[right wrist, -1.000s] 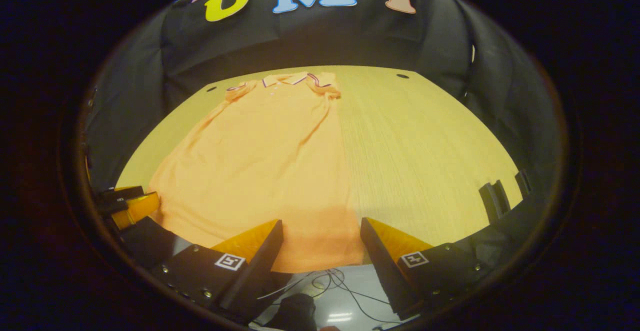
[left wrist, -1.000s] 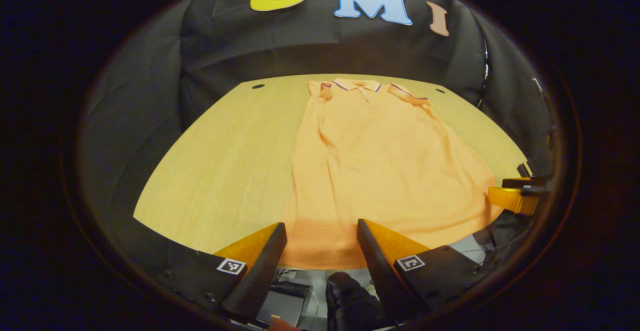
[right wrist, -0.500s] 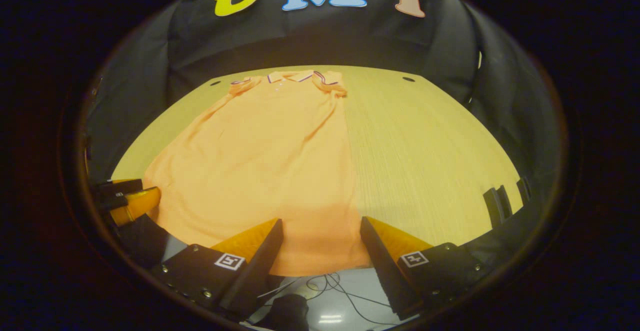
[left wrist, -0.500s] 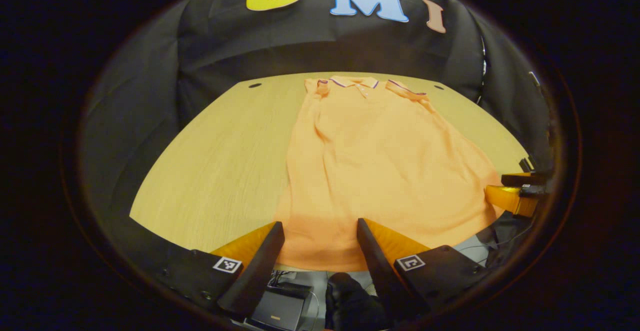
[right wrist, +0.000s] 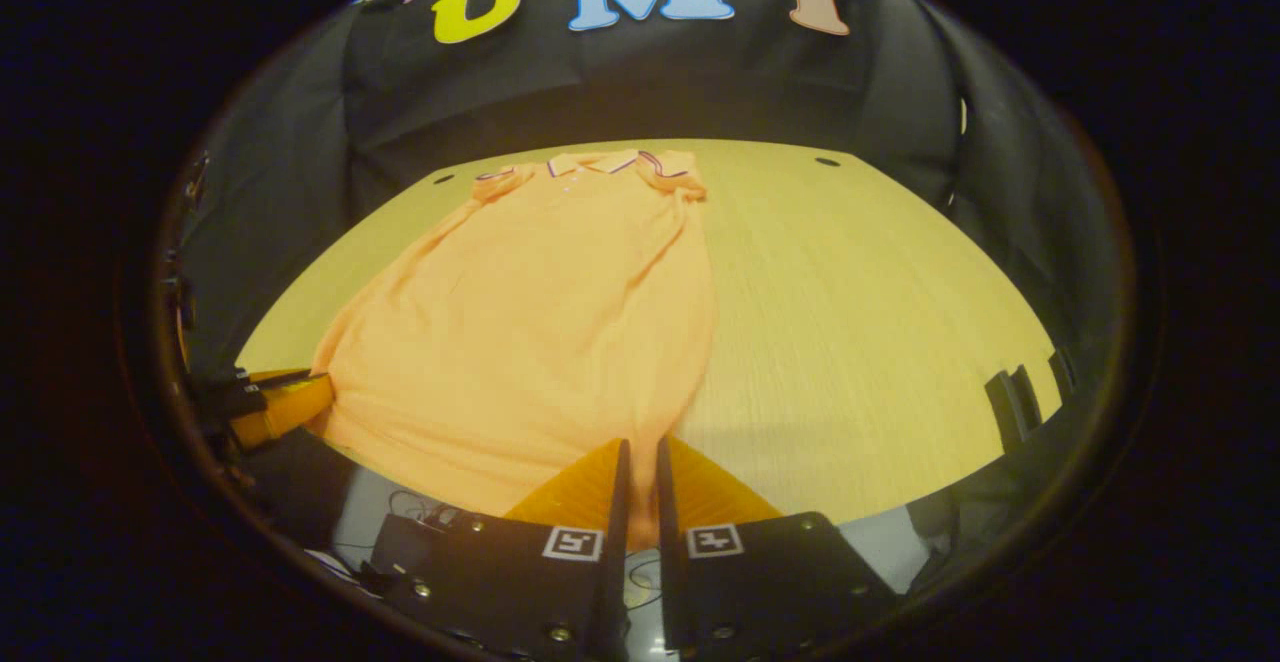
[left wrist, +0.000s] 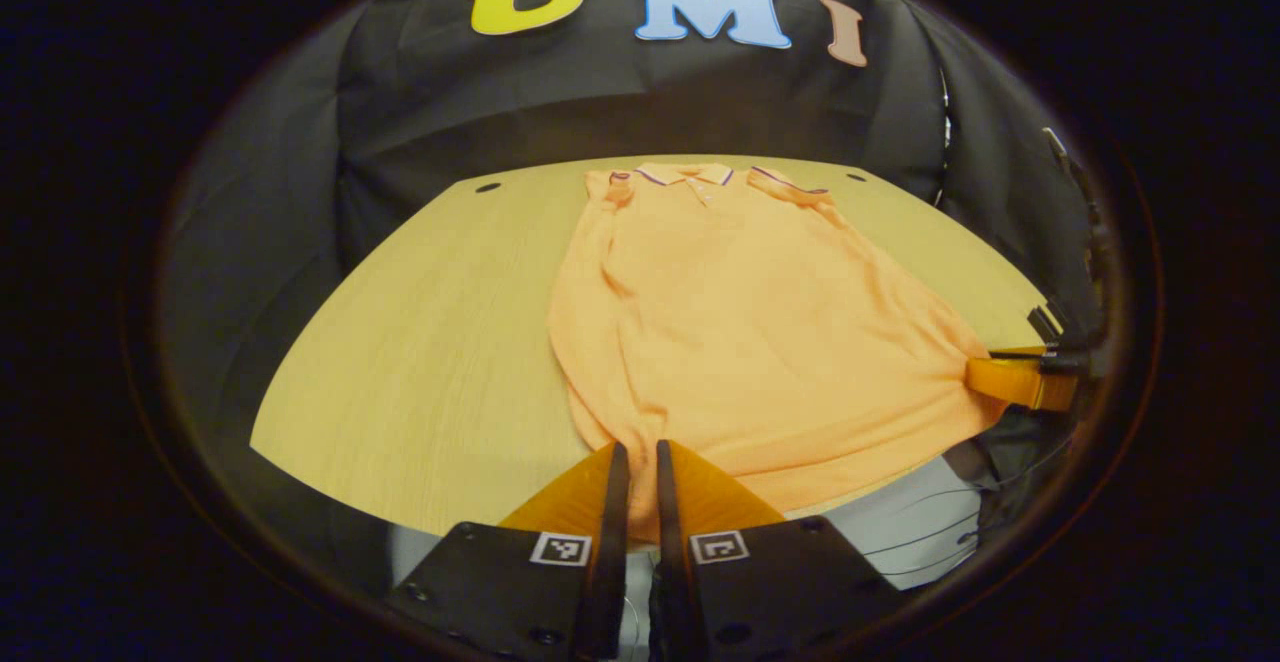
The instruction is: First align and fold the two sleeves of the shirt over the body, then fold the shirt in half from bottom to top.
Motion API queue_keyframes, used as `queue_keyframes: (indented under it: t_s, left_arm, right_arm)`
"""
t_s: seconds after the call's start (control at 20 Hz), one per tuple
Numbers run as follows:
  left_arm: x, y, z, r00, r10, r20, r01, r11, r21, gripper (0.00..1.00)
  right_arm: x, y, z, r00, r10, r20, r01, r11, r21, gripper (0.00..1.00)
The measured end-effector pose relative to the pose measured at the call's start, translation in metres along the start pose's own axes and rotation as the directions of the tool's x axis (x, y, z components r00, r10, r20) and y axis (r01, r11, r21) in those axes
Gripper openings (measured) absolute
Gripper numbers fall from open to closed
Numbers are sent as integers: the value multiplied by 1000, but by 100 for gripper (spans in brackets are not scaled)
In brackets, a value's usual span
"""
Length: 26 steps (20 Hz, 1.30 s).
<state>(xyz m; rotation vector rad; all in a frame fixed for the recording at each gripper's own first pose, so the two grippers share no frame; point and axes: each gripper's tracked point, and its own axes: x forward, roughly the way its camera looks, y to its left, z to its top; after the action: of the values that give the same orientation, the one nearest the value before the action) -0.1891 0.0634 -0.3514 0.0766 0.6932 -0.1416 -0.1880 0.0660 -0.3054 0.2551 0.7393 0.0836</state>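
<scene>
Shirt: an orange polo shirt lies flat on the wooden table, collar toward the far edge, hem at the near edge, partly over it.
Sleeves: both folded in over the body; the outline narrows at the shoulders and widens toward the hem.
Left gripper: fingers nearly together, pinching the hem at the shirt's left bottom corner; also seen at the left rim of the right gripper view, touching the hem there.
Right gripper: fingers nearly together, clamped on the hem at the right bottom corner; seen at the right rim of the left gripper view.
Table: bare wood on both sides of the shirt; small dark holes near the far corners.
Backdrop: black cloth wall behind the table.
</scene>
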Motion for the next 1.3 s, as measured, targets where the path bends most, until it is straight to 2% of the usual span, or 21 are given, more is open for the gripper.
queue_keyframes:
  t_s: [0.05, 0.15, 0.2, 0.25, 0.3, 0.55, 0.75, 1.05, 1.3]
  left_arm:
    - [1, 0, 0, 1000, 9, -1, -9, 1000, 0, 13]
    - [0, -1, -1, 1000, 19, -16, -19, 1000, 7, 12]
    - [-1, -1, 2, 1000, 18, -20, -17, 1000, 14, 12]
    - [0, -2, 4, 999, 22, -30, -22, 1000, 6, 12]
    - [1, -2, 2, 999, 18, -33, -17, 1000, 8, 6]
    - [-4, -3, 14, 999, 30, -37, -30, 999, -9, 6]
    - [-10, -4, 52, 999, 36, 25, -35, 999, -28, 6]
    - [-12, -9, 127, 992, -1, 125, 6, 999, -39, 6]
    - [10, -6, 190, 981, -27, 193, 38, 998, -54, 6]
  right_arm:
    - [0, 2, -3, 1000, 14, -19, -14, 1000, 6, 16]
    - [-1, 1, -4, 999, 39, -29, -38, 999, 6, 17]
    - [2, 2, -1, 998, 56, -32, -55, 997, 57, 1]
    - [-3, 3, -3, 996, 73, -49, -69, 994, 83, 1]
    - [-3, 3, -1, 995, 89, -51, -83, 991, 106, 1]
    - [-13, 2, 10, 994, 100, -49, -96, 991, 93, 1]
    - [-28, 4, 48, 994, 110, 15, -111, 991, 78, 1]
    - [-39, 5, 121, 987, 101, 127, -114, 988, 107, 1]
    - [-28, 5, 177, 981, 66, 182, -80, 994, 70, 1]
